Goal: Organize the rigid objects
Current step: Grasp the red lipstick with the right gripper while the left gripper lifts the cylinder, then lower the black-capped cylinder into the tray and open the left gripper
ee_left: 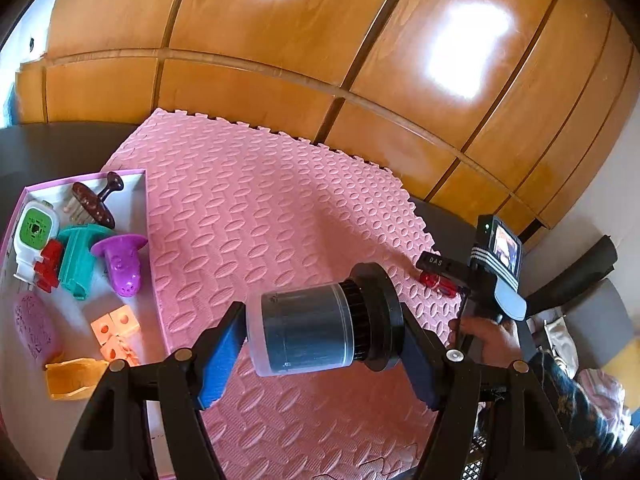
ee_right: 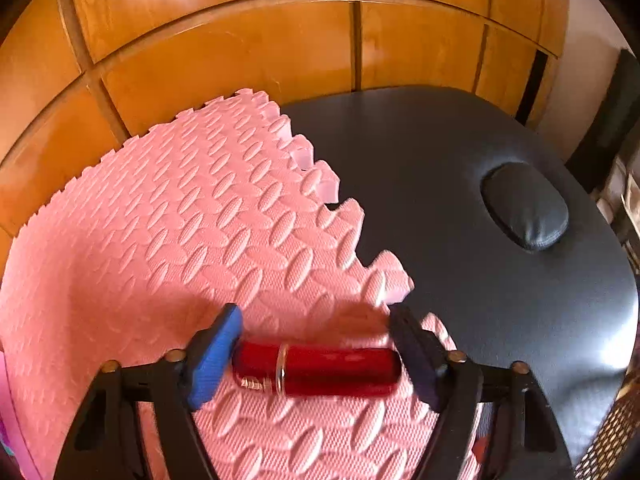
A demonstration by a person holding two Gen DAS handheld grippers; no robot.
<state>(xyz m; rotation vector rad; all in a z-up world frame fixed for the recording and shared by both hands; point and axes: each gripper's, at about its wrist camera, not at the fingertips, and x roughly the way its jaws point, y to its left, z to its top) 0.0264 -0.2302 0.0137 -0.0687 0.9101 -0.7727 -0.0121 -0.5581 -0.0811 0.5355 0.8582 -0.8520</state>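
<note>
In the left wrist view my left gripper (ee_left: 320, 308) is shut on a grey cylinder with a black ribbed cap (ee_left: 308, 332), gripped end to end above the pink foam mat (ee_left: 280, 208). To its right a hand (ee_left: 490, 340) holds my right gripper (ee_left: 440, 272) low over a red cylinder (ee_left: 438, 282) at the mat's right edge. The right wrist view shows that red cylinder (ee_right: 320, 370) lying crosswise between the pads of my right gripper (ee_right: 316, 312). Both its ends meet the pads, though the picture is blurred.
A white box with a pink rim (ee_left: 84, 178) stands at the mat's left and holds several toys, among them a purple piece (ee_left: 122, 264) and a teal piece (ee_left: 78, 260). A dark padded table (ee_right: 460, 200) lies under the mat. Wooden wardrobe doors (ee_left: 280, 40) close off the back.
</note>
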